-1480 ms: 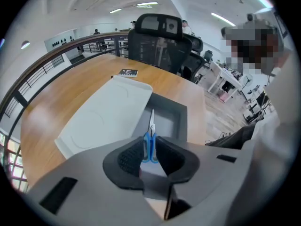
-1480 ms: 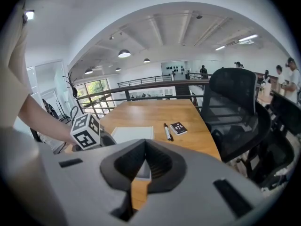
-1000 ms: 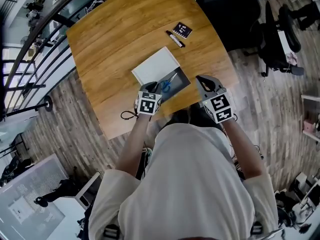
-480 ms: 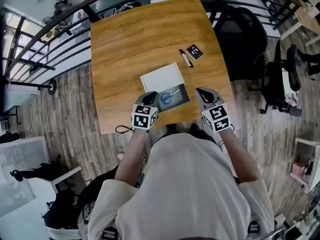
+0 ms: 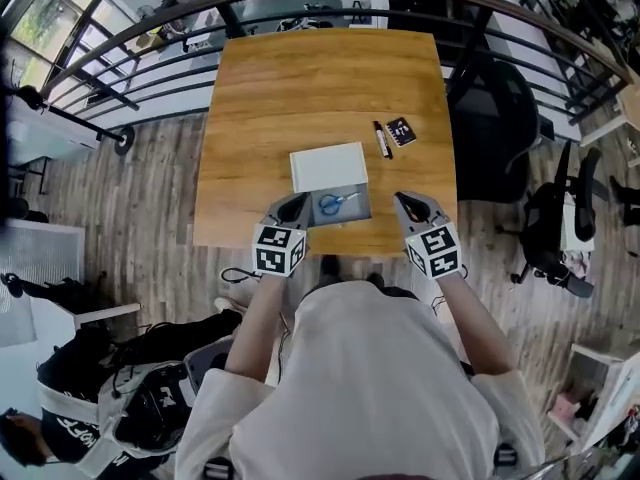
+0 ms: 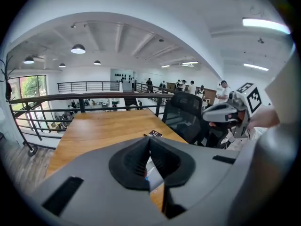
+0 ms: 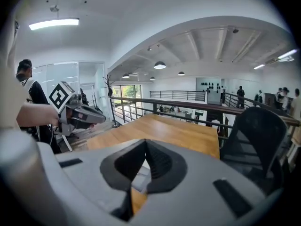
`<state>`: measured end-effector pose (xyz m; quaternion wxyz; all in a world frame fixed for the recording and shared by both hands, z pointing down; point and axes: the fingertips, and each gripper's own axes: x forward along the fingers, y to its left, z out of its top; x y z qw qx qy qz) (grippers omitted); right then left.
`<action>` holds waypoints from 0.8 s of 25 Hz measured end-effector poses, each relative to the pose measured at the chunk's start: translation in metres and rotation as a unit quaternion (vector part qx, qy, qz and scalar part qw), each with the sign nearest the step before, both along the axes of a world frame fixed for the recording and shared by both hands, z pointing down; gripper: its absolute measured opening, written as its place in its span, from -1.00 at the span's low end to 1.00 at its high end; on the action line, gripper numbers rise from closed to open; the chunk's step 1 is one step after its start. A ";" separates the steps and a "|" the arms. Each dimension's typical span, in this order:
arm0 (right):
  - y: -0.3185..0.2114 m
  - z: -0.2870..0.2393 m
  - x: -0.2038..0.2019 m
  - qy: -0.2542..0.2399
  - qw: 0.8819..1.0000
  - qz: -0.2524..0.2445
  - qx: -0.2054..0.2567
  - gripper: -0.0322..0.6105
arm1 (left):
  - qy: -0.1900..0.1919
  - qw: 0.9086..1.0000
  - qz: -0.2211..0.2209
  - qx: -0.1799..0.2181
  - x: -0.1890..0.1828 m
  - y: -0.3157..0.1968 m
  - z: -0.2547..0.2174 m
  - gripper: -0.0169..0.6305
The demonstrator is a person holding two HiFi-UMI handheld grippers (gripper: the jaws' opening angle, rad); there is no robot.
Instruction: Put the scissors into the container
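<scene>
The blue-handled scissors (image 5: 338,203) lie inside the dark open container (image 5: 360,217) near the front edge of the wooden table (image 5: 270,98). My left gripper (image 5: 296,204) hangs at the container's left front corner, lifted off it. Its jaws have just been closing and now meet at the tips with nothing between them (image 6: 149,138). My right gripper (image 5: 404,203) hovers to the right of the container, jaws shut and empty (image 7: 145,143). Each gripper shows in the other's view: the right gripper (image 6: 226,115) and the left gripper (image 7: 79,115).
The container's white lid (image 5: 328,166) lies just behind it. A black marker (image 5: 382,140) and a small black card (image 5: 401,131) rest farther right on the table. A black railing (image 5: 150,43) runs around the table's far side; office chairs (image 5: 500,118) stand to the right.
The left gripper has drawn back and up from over the container, leaving the scissors lying inside. The right gripper has risen a little. The head view now looks from higher up.
</scene>
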<state>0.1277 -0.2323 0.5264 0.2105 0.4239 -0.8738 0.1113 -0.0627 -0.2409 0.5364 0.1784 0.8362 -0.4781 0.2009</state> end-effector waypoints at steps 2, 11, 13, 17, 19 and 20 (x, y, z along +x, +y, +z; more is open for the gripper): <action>0.004 -0.002 0.005 -0.001 1.000 -0.012 0.002 -0.89 | 0.006 1.000 -0.016 0.010 0.003 0.011 -0.007 -0.97; 0.018 -0.029 0.012 -0.025 0.998 -0.057 0.028 -0.89 | 0.056 0.992 -0.086 0.068 0.000 0.055 -0.055 -0.97; 0.022 -0.035 0.011 -0.031 0.997 -0.061 0.034 -0.89 | 0.064 0.990 -0.096 0.080 -0.006 0.064 -0.066 -0.97; 0.025 -0.048 0.007 -0.037 0.996 -0.060 0.047 -0.89 | 0.069 0.987 -0.109 0.098 -0.021 0.078 -0.079 -0.97; 0.026 -0.053 0.004 -0.039 0.996 -0.056 0.054 -0.89 | 0.070 0.986 -0.112 0.104 -0.030 0.082 -0.083 -0.97; 0.026 -0.056 0.001 -0.039 0.996 -0.054 0.058 -0.89 | 0.071 0.985 -0.112 0.107 -0.035 0.083 -0.085 -0.97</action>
